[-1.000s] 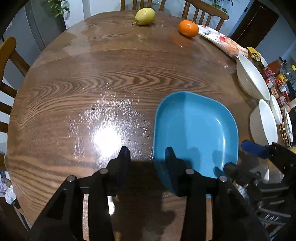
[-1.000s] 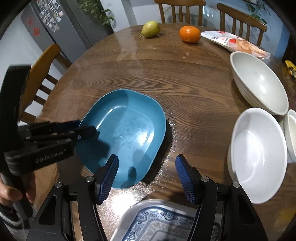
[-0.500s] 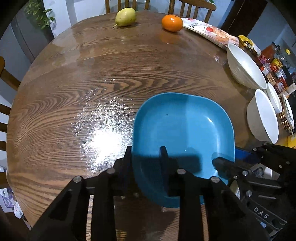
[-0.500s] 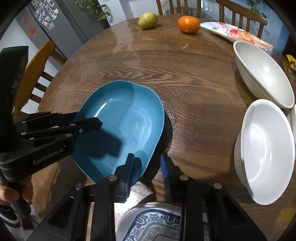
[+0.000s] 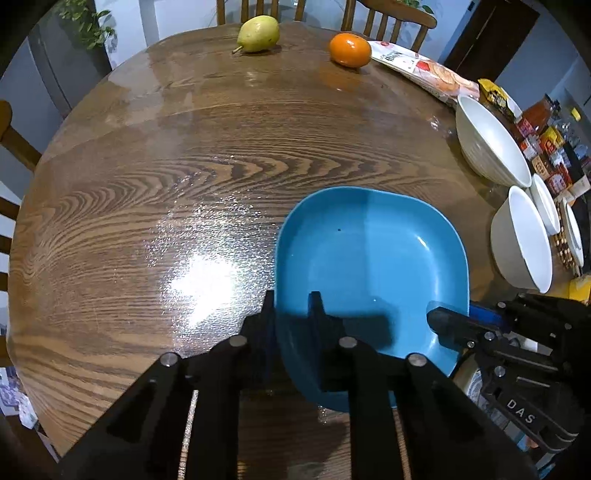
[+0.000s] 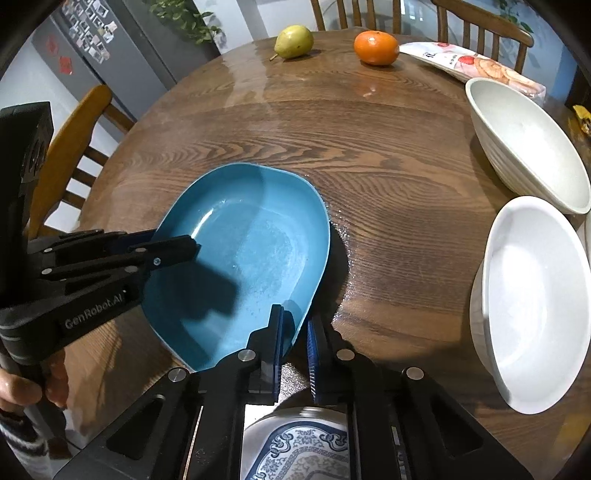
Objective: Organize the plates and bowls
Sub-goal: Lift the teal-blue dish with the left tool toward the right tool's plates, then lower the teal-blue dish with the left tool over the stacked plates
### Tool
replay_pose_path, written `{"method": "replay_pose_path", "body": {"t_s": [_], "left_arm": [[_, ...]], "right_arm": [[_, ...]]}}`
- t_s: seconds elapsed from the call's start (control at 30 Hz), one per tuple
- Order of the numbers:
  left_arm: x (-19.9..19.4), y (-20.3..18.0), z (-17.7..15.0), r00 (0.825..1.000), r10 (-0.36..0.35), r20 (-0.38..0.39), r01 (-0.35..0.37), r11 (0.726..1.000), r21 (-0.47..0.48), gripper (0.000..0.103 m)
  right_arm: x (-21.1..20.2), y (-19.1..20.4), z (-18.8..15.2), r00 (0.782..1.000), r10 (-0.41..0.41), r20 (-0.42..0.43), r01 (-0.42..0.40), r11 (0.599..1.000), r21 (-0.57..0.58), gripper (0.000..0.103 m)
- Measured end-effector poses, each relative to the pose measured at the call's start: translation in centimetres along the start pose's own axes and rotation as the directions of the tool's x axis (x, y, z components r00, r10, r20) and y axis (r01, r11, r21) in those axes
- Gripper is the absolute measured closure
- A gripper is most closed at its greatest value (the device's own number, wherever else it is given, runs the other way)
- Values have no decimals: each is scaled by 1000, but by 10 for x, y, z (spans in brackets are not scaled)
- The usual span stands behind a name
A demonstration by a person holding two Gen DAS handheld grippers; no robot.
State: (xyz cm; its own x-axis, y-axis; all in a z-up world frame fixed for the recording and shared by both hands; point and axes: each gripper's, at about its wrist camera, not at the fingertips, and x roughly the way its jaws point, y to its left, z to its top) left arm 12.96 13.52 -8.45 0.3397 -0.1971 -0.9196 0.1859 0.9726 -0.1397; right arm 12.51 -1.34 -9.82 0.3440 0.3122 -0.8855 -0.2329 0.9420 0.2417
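A blue squarish plate (image 5: 373, 266) is held tilted above the round wooden table (image 5: 184, 166). My left gripper (image 5: 291, 306) is shut on its left rim. My right gripper (image 6: 295, 325) is shut on its near right rim; the plate shows in the right wrist view (image 6: 251, 251) too. Each gripper appears in the other's view, the right one at lower right (image 5: 448, 325) and the left one at left (image 6: 173, 251). A blue-patterned white plate (image 6: 299, 450) lies below my right gripper.
Two white bowls (image 6: 524, 144) (image 6: 535, 299) stand at the right; smaller white dishes (image 5: 546, 206) lie beyond them. A pear (image 5: 258, 33), an orange (image 5: 349, 44) and a snack packet (image 5: 424, 70) lie at the far edge. Chairs surround the table.
Both grippers closed on the blue plate's rim, the right one from wide open. The plate has risen off the table, tilted, between them.
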Motion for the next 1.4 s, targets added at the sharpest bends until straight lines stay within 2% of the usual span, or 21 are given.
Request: {"method": "replay_pose_path", "body": {"t_s": [0.43, 1.17, 1.4], "left_arm": [[-18, -3, 1, 999, 12, 52, -12, 1000, -2, 91], [-50, -50, -11, 990, 47, 135, -55, 997, 53, 91], [-68, -67, -20, 982, 62, 177, -76, 995, 71, 91]], "right_arm": [[-14, 0, 1, 999, 13, 39, -12, 1000, -3, 91], [-63, -20, -20, 990, 39, 137, -45, 998, 38, 91], [-82, -24, -32, 986, 44, 163, -50, 998, 30, 91]]}}
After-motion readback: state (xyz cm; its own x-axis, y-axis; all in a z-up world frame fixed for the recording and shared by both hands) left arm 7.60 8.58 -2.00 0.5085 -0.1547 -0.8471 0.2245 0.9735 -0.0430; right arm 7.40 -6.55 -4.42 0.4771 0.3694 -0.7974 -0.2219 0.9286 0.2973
